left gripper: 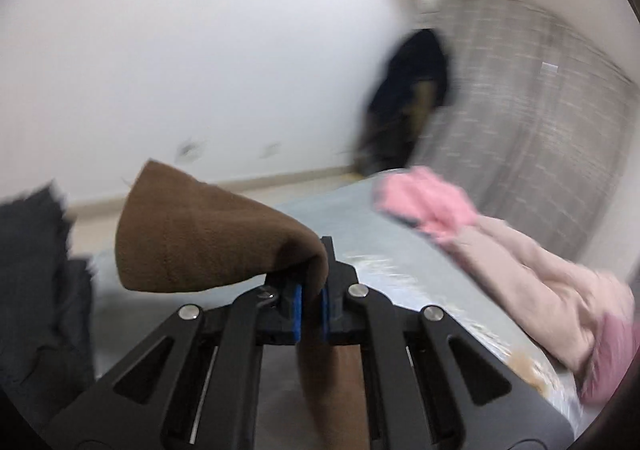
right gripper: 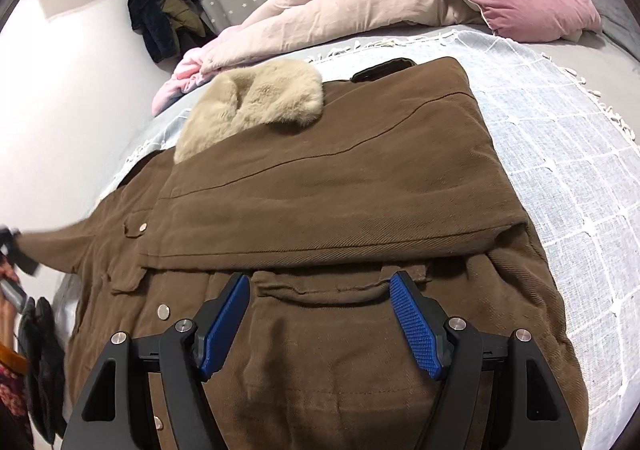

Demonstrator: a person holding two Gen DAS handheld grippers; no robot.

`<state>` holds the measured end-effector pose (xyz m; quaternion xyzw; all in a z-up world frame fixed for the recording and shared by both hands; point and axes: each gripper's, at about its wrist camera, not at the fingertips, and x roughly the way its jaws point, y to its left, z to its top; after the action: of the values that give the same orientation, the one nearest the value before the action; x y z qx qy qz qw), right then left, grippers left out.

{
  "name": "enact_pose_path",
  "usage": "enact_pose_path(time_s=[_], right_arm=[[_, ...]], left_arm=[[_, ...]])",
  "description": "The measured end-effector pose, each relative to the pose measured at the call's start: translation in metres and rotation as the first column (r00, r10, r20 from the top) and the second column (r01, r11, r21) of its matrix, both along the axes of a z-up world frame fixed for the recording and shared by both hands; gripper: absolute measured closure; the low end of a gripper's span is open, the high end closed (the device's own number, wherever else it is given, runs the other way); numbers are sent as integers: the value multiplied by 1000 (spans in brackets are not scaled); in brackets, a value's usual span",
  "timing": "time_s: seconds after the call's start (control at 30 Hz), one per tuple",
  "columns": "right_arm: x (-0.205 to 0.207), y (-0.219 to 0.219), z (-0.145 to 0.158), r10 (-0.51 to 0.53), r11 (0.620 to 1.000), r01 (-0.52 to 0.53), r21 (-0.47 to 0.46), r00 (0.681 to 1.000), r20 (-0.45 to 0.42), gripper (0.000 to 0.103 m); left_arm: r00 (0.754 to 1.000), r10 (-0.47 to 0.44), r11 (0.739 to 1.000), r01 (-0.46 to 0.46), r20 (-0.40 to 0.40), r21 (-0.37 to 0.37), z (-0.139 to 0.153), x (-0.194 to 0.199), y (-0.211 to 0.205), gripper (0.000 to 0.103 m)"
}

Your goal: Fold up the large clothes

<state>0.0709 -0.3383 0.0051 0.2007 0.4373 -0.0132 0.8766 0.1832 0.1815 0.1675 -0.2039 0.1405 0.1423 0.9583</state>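
The left gripper (left gripper: 311, 300) has clamped its fingers on the brown coat (right gripper: 320, 210) sleeve, out to the coat's left. The right gripper (right gripper: 320, 324) hovers wide open, empty, above the hem, the coat's length running away from it.

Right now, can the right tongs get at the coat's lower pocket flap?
Probably yes: the right tongs hang open just above the brown coat, the pocket flap lies between their tips, and nothing covers it.

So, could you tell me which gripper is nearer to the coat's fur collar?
The right. The right gripper hangs open above the brown coat, with the fur collar straight ahead. The left gripper is shut on a sleeve off at the coat's side.
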Motion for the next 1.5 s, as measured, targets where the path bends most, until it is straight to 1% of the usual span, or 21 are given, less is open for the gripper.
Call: enact_pose_path(time_s=[0.07, 0.17, 0.23, 0.3, 0.33, 0.37, 0.4, 0.43, 0.47, 0.53, 0.57, 0.63, 0.83, 0.97, 1.1, 1.2, 1.23, 1.27, 1.3, 1.33, 1.5], right_arm=[[0, 0, 2, -1, 1000, 1, 1, 1000, 6, 29], [-2, -1, 3, -5, 1000, 5, 1, 1000, 11, 29], [-2, -2, 3, -9, 1000, 9, 3, 1000, 11, 29], [-1, -4, 2, -14, 1000, 14, 7, 1000, 9, 29], [-1, -5, 2, -18, 1000, 18, 9, 1000, 9, 29], [-1, -6, 2, -20, 1000, 20, 12, 1000, 9, 29], [-1, -7, 2, -21, 1000, 21, 15, 1000, 11, 29], [-1, -8, 1, -22, 1000, 21, 23, 1000, 16, 29], [-2, -9, 2, -21, 999, 21, 34, 1000, 21, 29], [-1, -14, 2, -24, 998, 22, 67, 999, 36, 29], [-2, -17, 3, -30, 996, 26, 84, 999, 43, 29], [-2, -23, 4, -41, 993, 35, 110, 998, 53, 29], [2, -27, 0, -47, 979, 33, 201, 997, 65, 29], [21, -16, -6, -17, 943, -13, 331, 996, 87, 29], [64, -4, -4, 19, 954, -34, 299, 998, 54, 30], [107, 8, -18, 16, 981, -4, 195, 998, -59, 32], [116, 15, -25, 28, 986, -15, 164, 997, -78, 43], [123, 22, -29, 42, 991, -30, 133, 995, -91, 67], [126, 28, -31, 56, 993, -46, 108, 994, -96, 81], [131, 39, -24, 89, 994, -83, 75, 993, -83, 92], [110, 62, 50, 145, 985, -123, -118, 969, 201, 94]], left_arm=[[994, -113, 990, 111, 15, 85, 17, -2, -40, 95], [954, -299, 945, 293, 18, 149, 32, -4, -101, 95], [906, -423, 892, 418, -10, 172, 33, -7, -146, 95], [832, -551, 815, 552, -60, 177, 26, -9, -191, 95], [780, -618, 761, 626, -103, 171, 20, -11, -210, 94], [697, -698, 683, 717, -164, 143, 9, -5, -233, 88], [575, -780, 574, 814, -248, 83, -7, -6, -256, 84], [469, -823, 488, 872, -320, 23, -24, -5, -275, 78], [393, -840, 431, 902, -374, -20, -40, -5, -287, 76], [344, -848, 393, 919, -403, -43, -57, -14, -293, 69], [336, -851, 386, 921, -404, -47, -63, -16, -286, 58], [363, -844, 413, 909, -395, -47, -66, -11, -268, 43], [535, -719, 609, 792, -442, -32, -95, 6, -192, 41], [572, -664, 681, 728, -481, -75, -123, 15, -161, 41], [601, -632, 701, 713, -489, -30, -131, 24, -155, 41], [625, -614, 713, 701, -481, 0, -131, 39, -151, 41], [632, -608, 720, 694, -481, 2, -132, 46, -149, 41], [638, -603, 726, 687, -480, 2, -134, 51, -146, 41], [642, -600, 730, 683, -478, 1, -135, 58, -145, 41], [645, -597, 732, 681, -477, 5, -136, 65, -144, 41], [670, -594, 732, 680, -446, 47, -144, 85, -155, 41]])
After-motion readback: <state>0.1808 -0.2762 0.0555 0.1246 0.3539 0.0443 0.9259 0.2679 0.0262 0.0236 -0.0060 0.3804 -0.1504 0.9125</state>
